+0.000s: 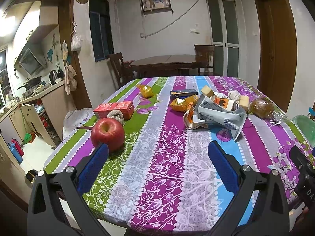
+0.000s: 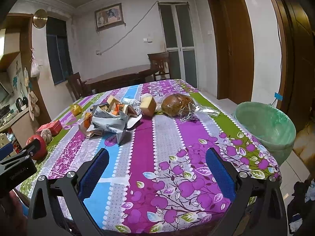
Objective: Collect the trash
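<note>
A crumpled grey-white wrapper [image 1: 218, 116] lies mid-table among orange and gold wrappers [image 1: 182, 103]; the grey wrapper also shows in the right wrist view [image 2: 110, 123]. A green-lined trash bin [image 2: 265, 125] stands off the table's right edge. My left gripper [image 1: 157, 157] is open and empty above the near table edge, its left finger close to a red apple [image 1: 107, 132]. My right gripper [image 2: 157, 161] is open and empty over the near right part of the table, short of the wrappers.
A red carton [image 1: 115, 109] and a round brown ball [image 1: 116, 116] sit behind the apple. A bagged bread loaf [image 2: 176, 104] and cake cubes [image 2: 148, 105] lie at the back right. A gold wrapper [image 1: 145, 90] lies far back. A wooden table with chairs [image 1: 167, 63] stands beyond.
</note>
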